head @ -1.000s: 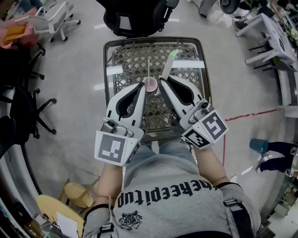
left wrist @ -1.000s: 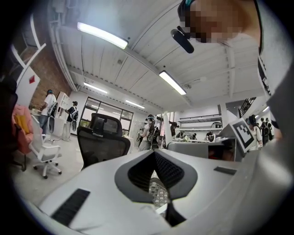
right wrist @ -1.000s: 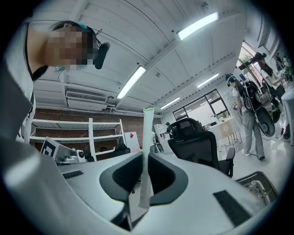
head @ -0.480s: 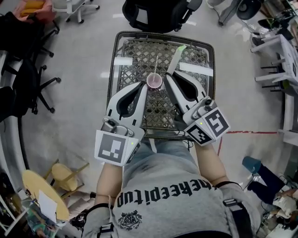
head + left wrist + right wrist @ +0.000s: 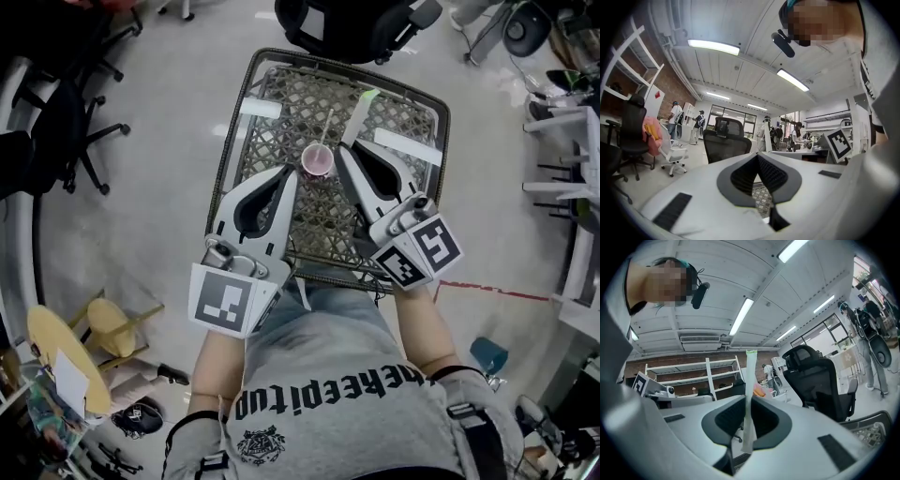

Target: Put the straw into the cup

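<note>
the straw (image 5: 324, 129) stands in the pink cup (image 5: 317, 161) on the woven table (image 5: 281, 136), as a second ago; only the view has swung, so the table now sits skewed. the right gripper (image 5: 341, 150) still pinches a flat paper sleeve (image 5: 360, 116) with a green tip beside the cup. the left gripper (image 5: 293, 172) is pressed together, empty, at the cup's other side.
</note>
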{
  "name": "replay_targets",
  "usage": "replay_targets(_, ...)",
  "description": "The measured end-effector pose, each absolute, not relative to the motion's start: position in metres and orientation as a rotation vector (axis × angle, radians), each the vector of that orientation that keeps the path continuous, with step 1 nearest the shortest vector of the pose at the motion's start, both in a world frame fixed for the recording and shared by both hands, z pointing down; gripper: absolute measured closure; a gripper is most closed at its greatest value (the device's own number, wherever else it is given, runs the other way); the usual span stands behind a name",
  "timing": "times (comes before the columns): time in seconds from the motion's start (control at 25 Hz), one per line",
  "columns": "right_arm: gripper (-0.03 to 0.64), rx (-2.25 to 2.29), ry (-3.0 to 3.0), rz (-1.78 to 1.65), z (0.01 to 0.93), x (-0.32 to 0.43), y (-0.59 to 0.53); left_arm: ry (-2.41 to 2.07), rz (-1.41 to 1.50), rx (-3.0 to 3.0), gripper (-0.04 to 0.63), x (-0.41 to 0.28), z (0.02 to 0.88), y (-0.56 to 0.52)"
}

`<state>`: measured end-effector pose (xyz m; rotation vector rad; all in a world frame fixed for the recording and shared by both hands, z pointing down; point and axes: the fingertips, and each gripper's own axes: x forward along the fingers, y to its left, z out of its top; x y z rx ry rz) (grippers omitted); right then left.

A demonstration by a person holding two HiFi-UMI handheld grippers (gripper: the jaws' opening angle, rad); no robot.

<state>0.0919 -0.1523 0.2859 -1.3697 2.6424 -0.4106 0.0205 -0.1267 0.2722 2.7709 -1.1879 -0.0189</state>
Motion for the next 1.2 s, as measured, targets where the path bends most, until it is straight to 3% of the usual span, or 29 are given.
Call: replay_targets(1.2, 0.561, -1.308, 2.69, -0.387, 0.373, 0.102, -0.167, -1.24, 0.136, 2.701, 0.572, 0.041, 0.332, -0.115)
